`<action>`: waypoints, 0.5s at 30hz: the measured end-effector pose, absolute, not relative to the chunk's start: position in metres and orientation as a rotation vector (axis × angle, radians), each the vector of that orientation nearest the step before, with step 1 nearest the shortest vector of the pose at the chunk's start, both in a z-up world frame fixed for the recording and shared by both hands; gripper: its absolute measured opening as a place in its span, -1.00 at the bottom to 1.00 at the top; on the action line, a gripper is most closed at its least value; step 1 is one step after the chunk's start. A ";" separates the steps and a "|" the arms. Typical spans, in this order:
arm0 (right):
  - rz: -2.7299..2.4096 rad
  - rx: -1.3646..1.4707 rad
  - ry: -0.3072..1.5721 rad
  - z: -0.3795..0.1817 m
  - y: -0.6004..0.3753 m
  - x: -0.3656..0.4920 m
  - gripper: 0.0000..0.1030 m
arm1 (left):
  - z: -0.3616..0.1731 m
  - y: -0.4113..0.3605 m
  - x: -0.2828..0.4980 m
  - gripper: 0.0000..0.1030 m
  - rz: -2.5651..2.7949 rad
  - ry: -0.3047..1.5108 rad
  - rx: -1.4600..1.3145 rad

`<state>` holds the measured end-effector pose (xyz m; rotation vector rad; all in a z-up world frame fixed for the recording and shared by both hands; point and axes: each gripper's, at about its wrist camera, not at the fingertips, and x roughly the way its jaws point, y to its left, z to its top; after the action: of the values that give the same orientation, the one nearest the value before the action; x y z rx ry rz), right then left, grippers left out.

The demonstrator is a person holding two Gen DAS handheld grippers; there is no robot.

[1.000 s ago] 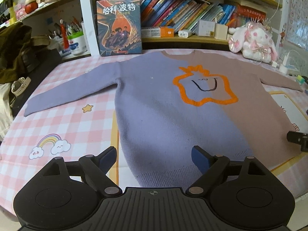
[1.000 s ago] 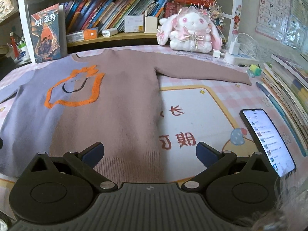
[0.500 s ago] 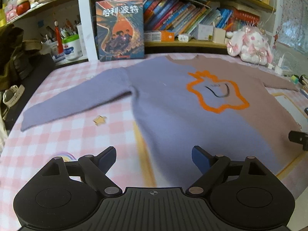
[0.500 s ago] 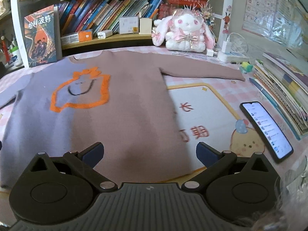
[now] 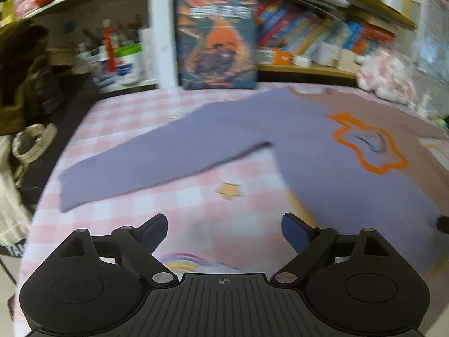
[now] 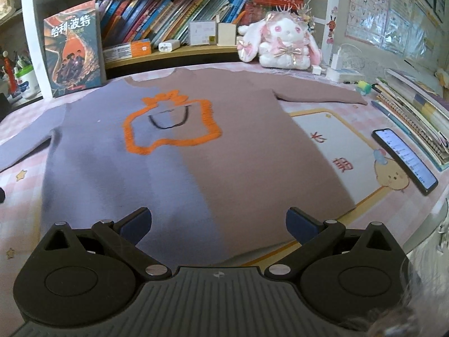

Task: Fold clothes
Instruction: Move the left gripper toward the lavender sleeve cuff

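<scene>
Swinging left, my left gripper [image 5: 224, 229] faced the sleeve [image 5: 157, 165] of the soft, limp sweater [image 6: 196, 151], its cuff looking easiest to pinch; both it and the right gripper [image 6: 219, 221] gaped empty.

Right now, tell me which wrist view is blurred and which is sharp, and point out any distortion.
Left wrist view: motion-smeared, the book cover unreadable and the sweater edges soft; only the left gripper is crisp. Right wrist view: sharp, book title legible, the sweater's orange outline clear, phone screen glowing; right gripper open. Both: fisheye bends shelves and table edges.
</scene>
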<state>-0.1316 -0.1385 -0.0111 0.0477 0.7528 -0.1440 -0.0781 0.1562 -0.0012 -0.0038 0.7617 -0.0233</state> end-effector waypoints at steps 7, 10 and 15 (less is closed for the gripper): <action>-0.159 0.044 0.746 -0.010 -0.117 -0.129 1.00 | -0.005 0.210 -0.070 0.76 0.124 0.687 -0.062; -0.152 0.045 0.743 -0.009 -0.111 -0.126 1.00 | -0.007 0.231 -0.069 0.76 0.199 0.628 -0.100; -0.129 0.065 0.744 -0.009 -0.105 -0.123 1.00 | -0.012 0.261 -0.065 0.76 0.274 0.583 -0.158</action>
<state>-0.1230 -0.1050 -0.0087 0.0649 0.7443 -0.1287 -0.0650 0.2606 -0.0116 -0.1584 0.5828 0.2745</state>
